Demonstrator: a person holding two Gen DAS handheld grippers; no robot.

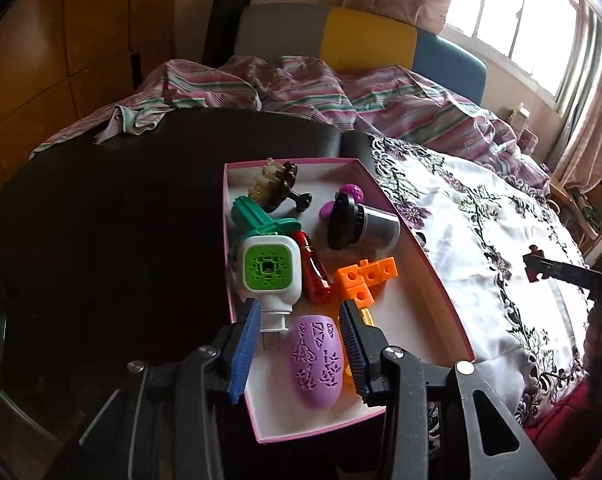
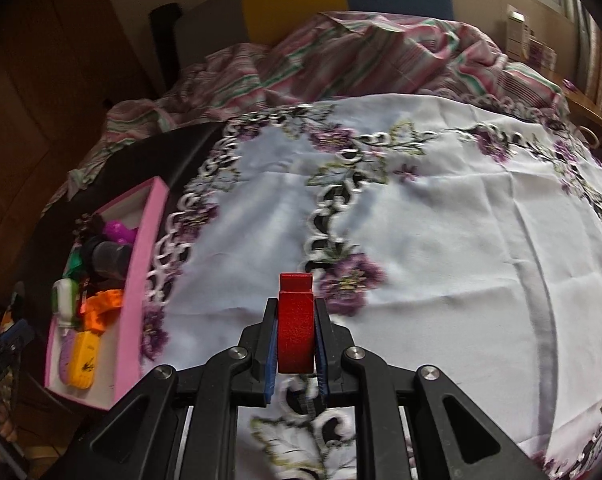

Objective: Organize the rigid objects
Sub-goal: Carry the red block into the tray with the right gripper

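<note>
A small red puzzle-shaped piece (image 2: 295,322), stiff and light-looking, sits clamped flat-sided in the right tongs (image 2: 295,340) above the embroidered cloth (image 2: 441,240). Left tongs (image 1: 301,340) hang parted, empty, over the purple case (image 1: 317,364) at the pink box's (image 1: 433,272) near end.

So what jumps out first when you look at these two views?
The pink box crammed with bright toys: a purple patterned pod near the front, orange blocks mid-box, a green-faced plug beside them. Next, the red block clamped in the right hand-held gripper above the white flowered cloth.
</note>
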